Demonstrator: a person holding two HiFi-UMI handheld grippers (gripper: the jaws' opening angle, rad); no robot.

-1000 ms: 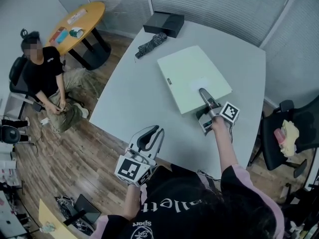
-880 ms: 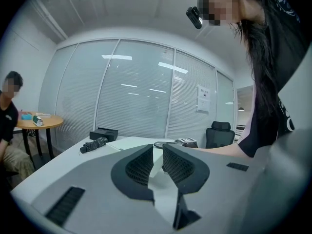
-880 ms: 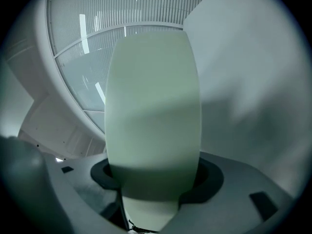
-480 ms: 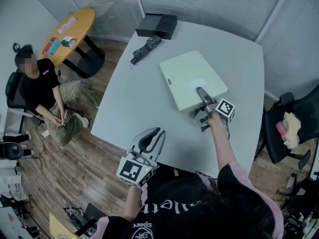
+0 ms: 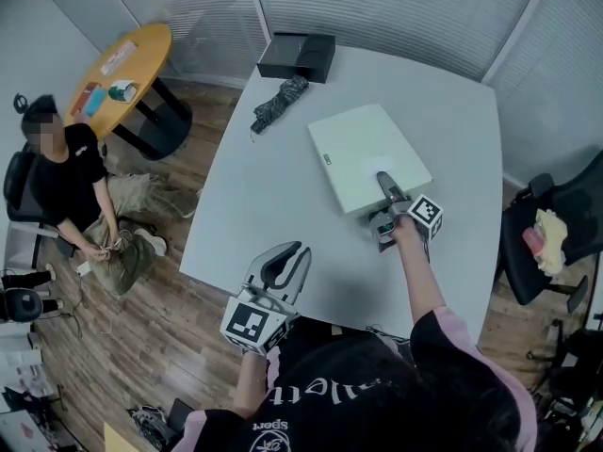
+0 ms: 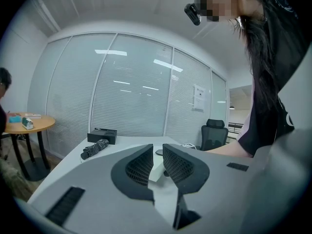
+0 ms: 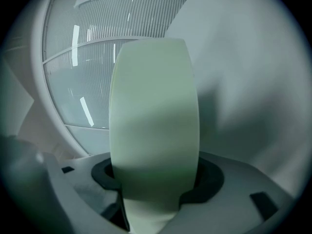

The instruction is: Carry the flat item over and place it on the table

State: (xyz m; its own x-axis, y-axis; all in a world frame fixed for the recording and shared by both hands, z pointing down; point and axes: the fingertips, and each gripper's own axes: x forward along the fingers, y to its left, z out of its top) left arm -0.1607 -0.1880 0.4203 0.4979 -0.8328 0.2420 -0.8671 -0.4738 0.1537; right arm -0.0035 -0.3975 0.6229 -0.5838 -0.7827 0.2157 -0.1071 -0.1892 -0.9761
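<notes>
A flat pale green box [image 5: 363,149] lies low over the grey table [image 5: 254,205] at its far right; I cannot tell whether it rests fully on the top. My right gripper [image 5: 386,183] is shut on the box's near edge and its jaws have just closed a little further. In the right gripper view the box [image 7: 153,116] fills the gap between the jaws of the right gripper [image 7: 155,179]. My left gripper [image 5: 287,257] hovers at the table's near edge, shut with nothing in it. The left gripper [image 6: 157,152] points across the table toward the box.
A folded dark umbrella [image 5: 280,100] and a black case [image 5: 297,55] lie at the table's far left end. A person sits on the floor [image 5: 66,172] by a round orange table [image 5: 118,64]. An office chair [image 5: 556,243] stands at the right.
My right gripper has sunk toward the table with the box in it. My left gripper has moved forward over the table's near edge.
</notes>
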